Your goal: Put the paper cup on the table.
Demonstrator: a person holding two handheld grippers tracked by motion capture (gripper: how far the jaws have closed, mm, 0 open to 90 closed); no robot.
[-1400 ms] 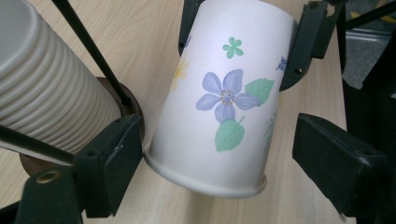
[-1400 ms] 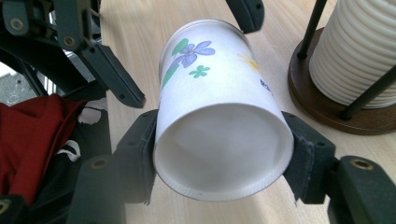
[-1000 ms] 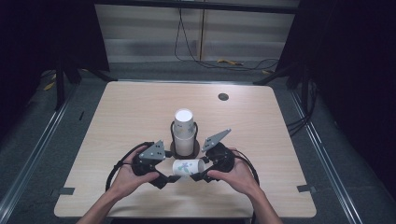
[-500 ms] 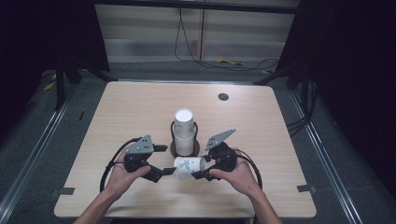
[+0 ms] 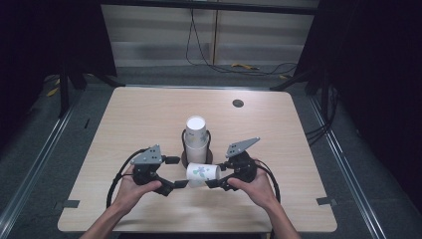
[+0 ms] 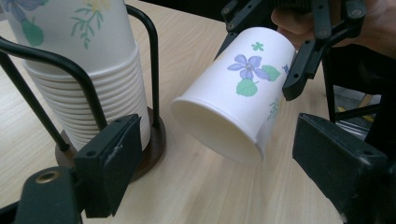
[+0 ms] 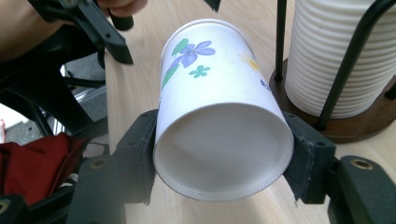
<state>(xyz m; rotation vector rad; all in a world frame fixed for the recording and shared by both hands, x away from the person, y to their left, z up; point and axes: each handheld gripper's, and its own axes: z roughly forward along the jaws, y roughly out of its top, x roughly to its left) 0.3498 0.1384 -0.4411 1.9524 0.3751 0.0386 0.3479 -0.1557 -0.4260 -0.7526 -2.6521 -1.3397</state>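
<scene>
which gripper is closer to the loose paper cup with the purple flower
Right. The right gripper is clamped on the paper cup near its base. The left gripper is open, its jaws apart from the cup's open mouth.

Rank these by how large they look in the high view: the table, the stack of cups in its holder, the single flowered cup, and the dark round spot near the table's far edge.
1. table
2. stack of cups
3. flowered cup, lying sideways, somewhat smaller
4. dark round spot
</scene>
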